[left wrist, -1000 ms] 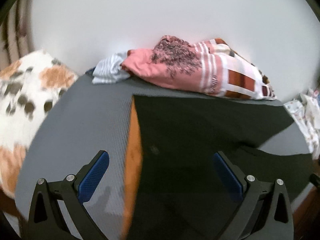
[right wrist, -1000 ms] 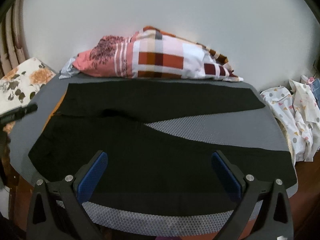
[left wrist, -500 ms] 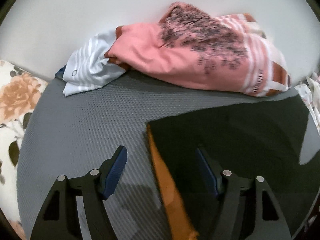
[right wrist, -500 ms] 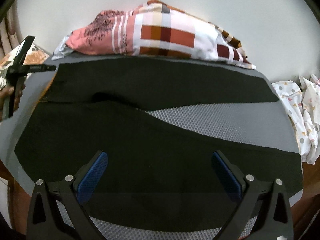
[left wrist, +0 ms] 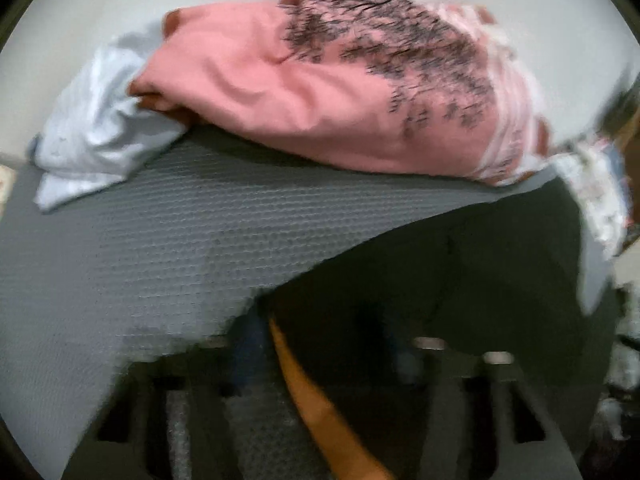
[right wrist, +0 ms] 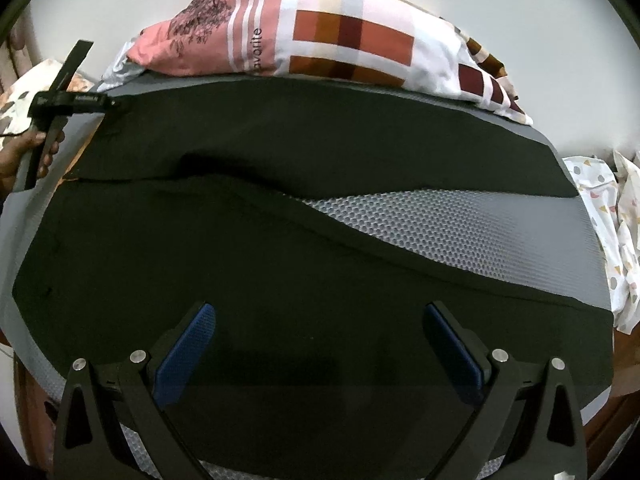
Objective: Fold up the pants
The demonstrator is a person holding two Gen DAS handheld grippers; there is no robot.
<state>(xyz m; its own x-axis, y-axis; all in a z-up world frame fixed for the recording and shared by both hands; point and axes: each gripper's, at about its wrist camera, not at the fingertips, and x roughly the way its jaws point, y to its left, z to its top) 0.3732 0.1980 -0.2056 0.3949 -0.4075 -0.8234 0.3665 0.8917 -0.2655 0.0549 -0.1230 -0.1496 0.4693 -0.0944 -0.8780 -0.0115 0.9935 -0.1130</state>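
We were starting fold: left gripper [left wrist: 320, 364] jaws closing on pants [right wrist: 280, 248] far-left waist corner; right gripper [right wrist: 320, 340] jaws wide above near leg. Next, we needed firm pinch.

Left tongs [left wrist: 320, 344] motion-blurred, closing; contact with pants [left wrist: 460, 280] unclear.

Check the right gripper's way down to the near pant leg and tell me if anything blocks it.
Nothing visible does. The right gripper hangs with its jaws wide apart right over the near leg of the black pants, which lies flat on the grey mat. The pillow lies along the mat's far edge, out of the way.
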